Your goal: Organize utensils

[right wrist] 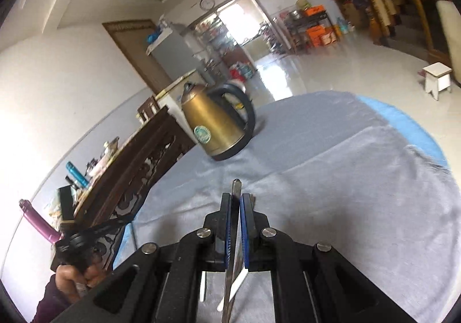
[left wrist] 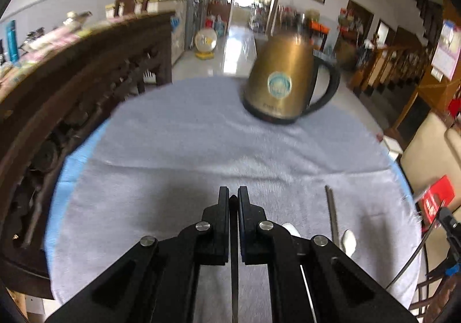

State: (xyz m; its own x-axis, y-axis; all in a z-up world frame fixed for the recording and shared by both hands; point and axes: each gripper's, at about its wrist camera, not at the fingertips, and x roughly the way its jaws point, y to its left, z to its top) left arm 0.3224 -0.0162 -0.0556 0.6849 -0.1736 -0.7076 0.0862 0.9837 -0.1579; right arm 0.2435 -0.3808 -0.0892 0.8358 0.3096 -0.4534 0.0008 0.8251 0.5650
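Both claws, left (left wrist: 233,202) and right (right wrist: 236,205), pinch thin, largely hidden metal utensils.

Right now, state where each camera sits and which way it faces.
Left wrist: on the left gripper, shut on a thin metal utensil, facing across the grey cloth toward the kettle.
Right wrist: on the right gripper, shut on a metal utensil; a hand shows lower left.
Shared: kettle, cloth.

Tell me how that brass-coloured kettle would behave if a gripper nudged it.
The kettle looks metal with a broad base, so it would probably slide, not tip. The fuzzy cloth beneath may drag and bunch. How full it is cannot be seen.
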